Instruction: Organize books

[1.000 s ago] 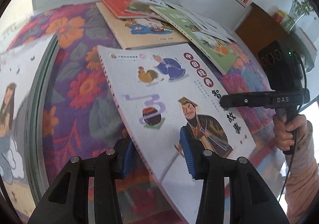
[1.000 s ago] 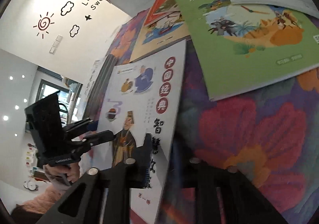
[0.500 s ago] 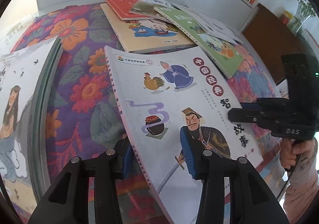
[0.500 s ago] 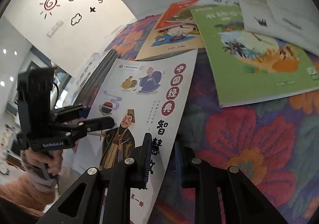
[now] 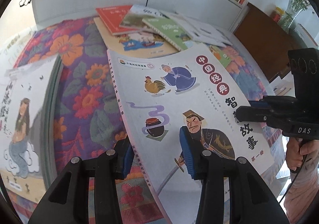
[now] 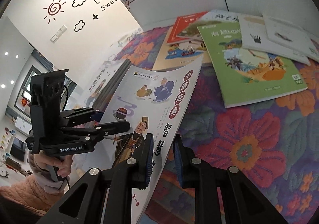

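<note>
Both grippers point steeply down at the flowered table (image 5: 83,92). The left gripper (image 5: 157,156) has its fingers nearly closed on the spine edge of the white storybook (image 5: 179,92). The right gripper (image 6: 163,158) pinches the opposite edge at 3 o'clock, its fingers close together. The storybook hangs bowed between them, off the cloth. Other books (image 6: 253,64) lie fanned at 12 o'clock.

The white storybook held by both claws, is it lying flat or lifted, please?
Lifted: the white storybook bows between the left claw and right claw, clear of the cloth.
</note>
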`<state>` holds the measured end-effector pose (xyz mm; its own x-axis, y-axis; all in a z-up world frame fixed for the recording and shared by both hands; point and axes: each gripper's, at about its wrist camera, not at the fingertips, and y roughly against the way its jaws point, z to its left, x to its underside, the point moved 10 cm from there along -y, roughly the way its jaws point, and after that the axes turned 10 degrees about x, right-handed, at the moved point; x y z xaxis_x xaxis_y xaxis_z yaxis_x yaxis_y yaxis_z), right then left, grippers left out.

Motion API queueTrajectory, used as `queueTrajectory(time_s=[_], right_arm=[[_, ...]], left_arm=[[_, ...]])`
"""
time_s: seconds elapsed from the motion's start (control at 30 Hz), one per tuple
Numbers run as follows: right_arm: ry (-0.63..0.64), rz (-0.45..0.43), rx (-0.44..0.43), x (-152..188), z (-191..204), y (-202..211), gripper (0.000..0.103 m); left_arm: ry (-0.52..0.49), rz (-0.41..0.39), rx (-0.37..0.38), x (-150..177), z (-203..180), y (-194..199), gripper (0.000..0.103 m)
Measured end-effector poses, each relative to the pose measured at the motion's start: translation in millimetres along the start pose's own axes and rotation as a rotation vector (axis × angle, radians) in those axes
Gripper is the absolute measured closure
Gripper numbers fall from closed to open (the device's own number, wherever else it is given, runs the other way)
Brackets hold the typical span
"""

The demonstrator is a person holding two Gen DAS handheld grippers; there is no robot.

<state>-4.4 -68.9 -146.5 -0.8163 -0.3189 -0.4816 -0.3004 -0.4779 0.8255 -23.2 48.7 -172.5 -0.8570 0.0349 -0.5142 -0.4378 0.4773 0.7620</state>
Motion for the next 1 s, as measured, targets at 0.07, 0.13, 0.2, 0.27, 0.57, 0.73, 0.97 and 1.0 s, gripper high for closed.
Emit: queueTrajectory(time_s=[0.07,0.13,0.2,0.27,0.57,0.73,0.97,1.0], right_arm=[[-0.004,-0.006,-0.003,-0.2,3.2,4.4,0.083],[0.002,-0.011,0.0,-0.8,7.3,9.7,0.083],[0.008,-0.017,0.007,-1.8,12.0,13.6,0.083],[0.016,-0.021,0.009,-2.6,18.4,18.6,0.083],[0.074,-0.072,0.005,-21.4,59.5,34.8,0.083],[0.105,-0.089,0.0,-32.7,83.0,32.8,0.083],[0.174,-0.109,-0.014,-55.5,129.1,18.8,0.083],[0.19,-0.114,-0.012,-60.4,137.9,14.7,0.083]], left_arm=[[-0.009,-0.015,-0.007,-4.1,-2.0,6.8,0.064],[-0.018,-0.027,-0.009,-8.1,-3.7,12.6,0.064],[-0.028,-0.043,-0.016,-11.7,-4.3,20.9,0.064],[-0.033,-0.058,-0.024,-15.2,-3.6,27.9,0.064],[-0.022,-0.113,-0.035,-26.4,13.8,66.2,0.064],[-0.006,-0.109,-0.023,-30.3,33.2,82.1,0.064],[0.012,-0.134,-0.028,-38.8,75.7,114.6,0.064],[0.005,-0.132,-0.023,-39.2,81.1,118.4,0.064]])
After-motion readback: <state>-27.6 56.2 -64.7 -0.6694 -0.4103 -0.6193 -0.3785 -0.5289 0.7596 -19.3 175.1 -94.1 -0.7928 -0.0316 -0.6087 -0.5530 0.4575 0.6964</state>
